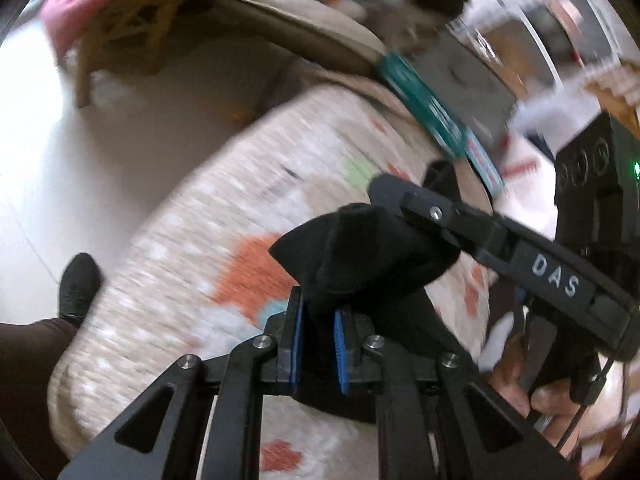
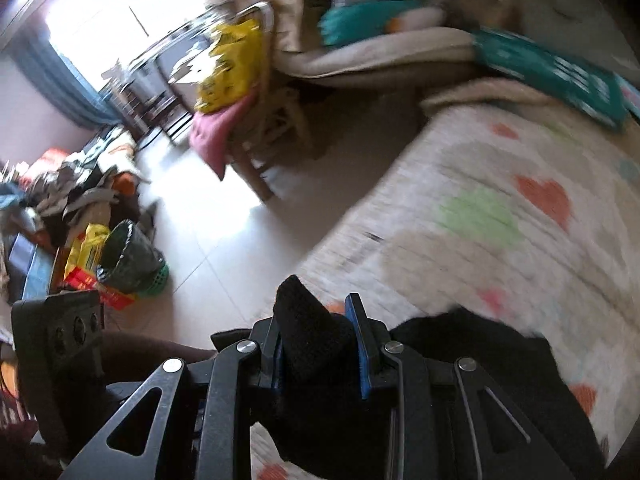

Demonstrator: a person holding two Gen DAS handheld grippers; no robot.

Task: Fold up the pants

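Observation:
The black pants (image 1: 356,256) hang in the air above a bed with a heart-patterned cover (image 1: 224,216). My left gripper (image 1: 320,320) is shut on a bunched fold of the pants between its blue pads. The right gripper's arm (image 1: 520,256) crosses the left wrist view at the right, close beside that fold. In the right wrist view my right gripper (image 2: 320,344) is shut on another bunch of the black pants (image 2: 316,328), and more black cloth (image 2: 480,344) drapes to its right over the bed cover (image 2: 500,216). Both views are motion-blurred.
A wooden chair (image 2: 272,136) with pink cloth and a yellow bag stands on the pale floor (image 2: 208,232) beside the bed. A dark bin (image 2: 128,256) and a clothes pile (image 2: 68,192) are at the left. Teal pillows (image 2: 560,76) lie at the bed's far end. My shoe (image 1: 78,284) is by the bed edge.

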